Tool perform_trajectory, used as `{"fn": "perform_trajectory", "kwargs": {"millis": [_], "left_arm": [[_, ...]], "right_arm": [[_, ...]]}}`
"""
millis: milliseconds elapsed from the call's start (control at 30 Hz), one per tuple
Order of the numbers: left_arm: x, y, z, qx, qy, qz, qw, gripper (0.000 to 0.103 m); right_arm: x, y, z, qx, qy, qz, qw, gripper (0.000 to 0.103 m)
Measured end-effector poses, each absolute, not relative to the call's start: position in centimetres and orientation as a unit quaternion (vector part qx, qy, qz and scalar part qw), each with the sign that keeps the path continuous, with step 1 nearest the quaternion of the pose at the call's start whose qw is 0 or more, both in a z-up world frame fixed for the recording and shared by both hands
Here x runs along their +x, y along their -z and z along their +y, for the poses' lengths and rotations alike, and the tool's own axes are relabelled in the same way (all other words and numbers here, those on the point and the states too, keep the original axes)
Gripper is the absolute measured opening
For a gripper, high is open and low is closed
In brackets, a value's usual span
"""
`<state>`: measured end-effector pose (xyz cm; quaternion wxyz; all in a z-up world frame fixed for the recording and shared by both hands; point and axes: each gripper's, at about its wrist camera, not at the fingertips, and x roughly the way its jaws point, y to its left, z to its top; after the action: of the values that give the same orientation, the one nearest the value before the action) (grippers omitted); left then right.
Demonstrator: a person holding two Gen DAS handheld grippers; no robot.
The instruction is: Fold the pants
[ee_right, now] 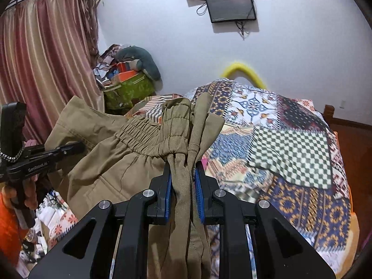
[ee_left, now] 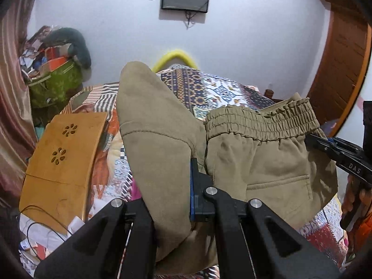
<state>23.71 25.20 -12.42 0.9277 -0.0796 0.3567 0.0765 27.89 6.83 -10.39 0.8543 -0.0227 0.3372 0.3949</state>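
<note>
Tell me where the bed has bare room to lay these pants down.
Free: the patchwork bedspread ahead, between the yellow headboard loop and the right claw gripping the khaki pants. Crowded: the left edge, with the wooden lap tray and green bag.

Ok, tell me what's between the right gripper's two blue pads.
A bunched fold of the khaki pants, near the elastic waistband, fills the gap in the right gripper; both pads press on it. The right wrist view shows it.
</note>
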Motion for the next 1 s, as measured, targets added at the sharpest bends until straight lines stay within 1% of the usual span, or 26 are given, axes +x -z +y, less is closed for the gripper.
{"fn": "perform_trajectory", "kwargs": {"millis": [300,500,667,733,767,833,933,1000], "left_arm": [[29.1,16.4,29.3,-0.089,-0.078,0.384,0.916,0.004],[33.2,21.7,32.2,-0.122,-0.094,0.425,0.892,0.004],[34.9,27.3,34.4,-0.145,-0.106,0.472,0.863,0.004],[35.0,29.4,34.9,-0.142,-0.12,0.489,0.852,0.006],[34.9,30.1,35.1,-0.143,-0.122,0.493,0.85,0.011],[34.7,31.4,35.9,-0.157,-0.119,0.494,0.847,0.017],[34.2,31.5,36.3,-0.178,-0.112,0.486,0.848,0.019],[33.9,31.3,36.3,-0.182,-0.114,0.487,0.847,0.02]], "right_arm": [[31.7,12.9,10.7,-0.028,-0.381,0.355,0.853,0.016],[34.4,16.7,12.6,-0.029,-0.368,0.393,0.842,0.016],[36.0,20.8,13.8,-0.043,-0.355,0.441,0.823,0.016],[36.4,22.1,14.1,-0.053,-0.348,0.454,0.818,0.016],[36.6,22.5,14.1,-0.059,-0.344,0.459,0.817,0.016],[36.9,23.1,14.0,-0.065,-0.341,0.467,0.813,0.017],[37.1,23.4,13.8,-0.069,-0.343,0.474,0.808,0.02],[37.0,23.4,13.6,-0.075,-0.342,0.478,0.806,0.027]]}}
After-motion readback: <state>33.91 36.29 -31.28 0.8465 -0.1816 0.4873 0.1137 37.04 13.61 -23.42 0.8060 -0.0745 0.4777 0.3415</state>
